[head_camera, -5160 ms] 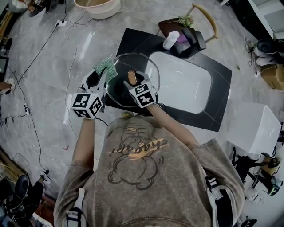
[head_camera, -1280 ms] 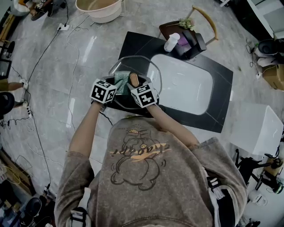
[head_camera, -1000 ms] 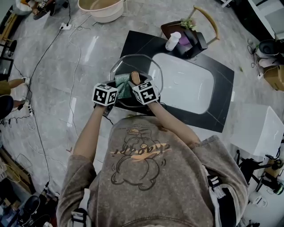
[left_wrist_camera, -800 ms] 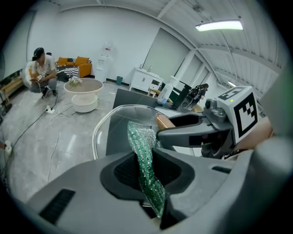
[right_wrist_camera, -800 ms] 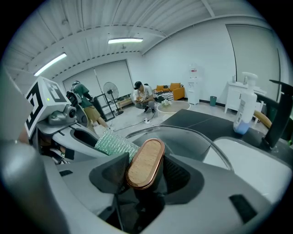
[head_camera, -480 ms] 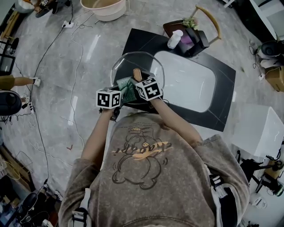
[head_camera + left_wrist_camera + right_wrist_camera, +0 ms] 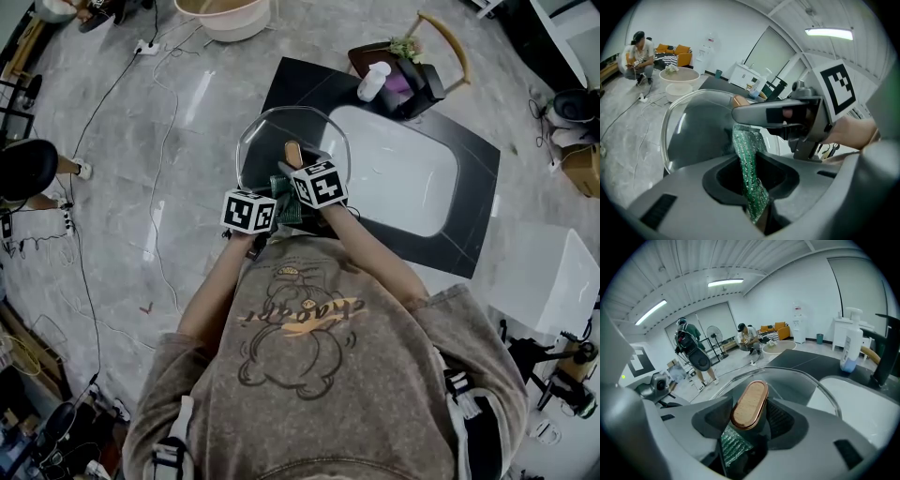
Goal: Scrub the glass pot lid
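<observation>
- Head view: The glass pot lid (image 7: 267, 141) is held tilted over the left end of the black countertop (image 7: 469, 220), just beside the white sink (image 7: 403, 178).
- The right gripper (image 7: 298, 169) is set at the centre of the lid, on its wooden-topped knob (image 7: 292, 152).
- The left gripper (image 7: 278, 195) is placed just to the left of the right one. A green scrubbing cloth (image 7: 281, 186) is carried at its tip, near the knob.
- The lower edge of the lid is covered by the two grippers, so it cannot be determined whether it rests on the countertop.
- Open floor (image 7: 141, 187) is available to the left of the countertop. A bottle (image 7: 372, 82) stands at the far edge, well apart from the lid.
- Left gripper view: The jaws of the left gripper (image 7: 751, 187) are closed tightly on the green scrubbing cloth (image 7: 745, 145). The cloth stands up from the pinch to the glass pot lid (image 7: 693, 131).
- The top of the cloth is overlapped by one jaw of the right gripper (image 7: 787, 115). The rim of the lid curves away to the left, with free room beyond it.
- Right gripper view: The jaws of the right gripper (image 7: 751, 420) are set wide and are clamped on the knob (image 7: 750, 404) from both sides.
- The glass pot lid (image 7: 801, 380) spreads out beyond the jaws. The green scrubbing cloth (image 7: 733, 444) is seen just below the knob, to its left.
- The white sink (image 7: 862, 394) lies past the right side of the rim, and the bottle (image 7: 851, 350) stands behind it.
</observation>
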